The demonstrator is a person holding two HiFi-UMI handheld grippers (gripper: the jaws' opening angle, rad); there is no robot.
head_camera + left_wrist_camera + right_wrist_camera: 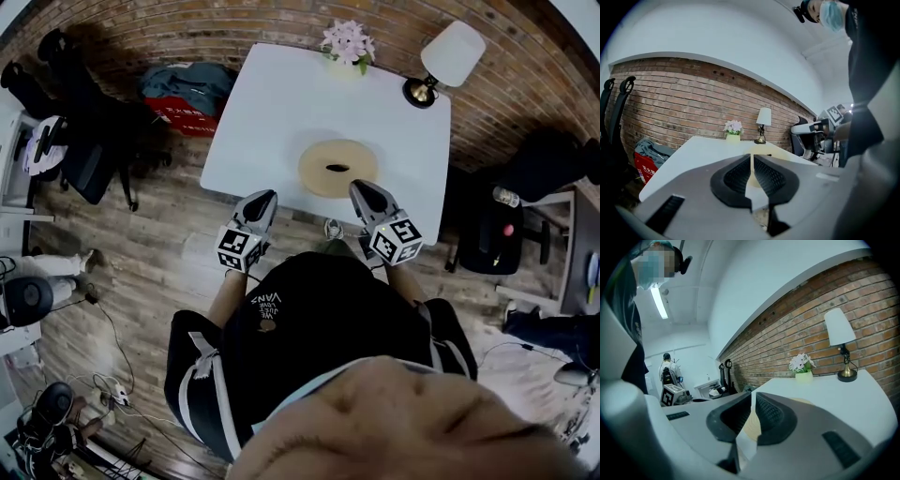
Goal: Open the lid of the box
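Note:
A round tan box point(337, 167) with a flat lid and a small dark slot in its middle lies on the white table point(272, 103), near the front edge. My left gripper point(266, 197) is held just off that edge, left of the box, with its jaws shut and nothing in them. On the other side, my right gripper point(357, 187) reaches the box's near right rim, shut and empty too. In the right gripper view the box point(806, 401) shows as a tan patch just beyond the closed jaws of the right gripper point(752, 397). The left gripper point(752, 157) points across the table.
A pot of pale flowers point(347, 42) and a table lamp point(448, 58) stand at the table's far edge by the brick wall. A red bag with clothes point(187, 111) lies on the floor at the left. Black chairs point(495, 234) stand at both sides.

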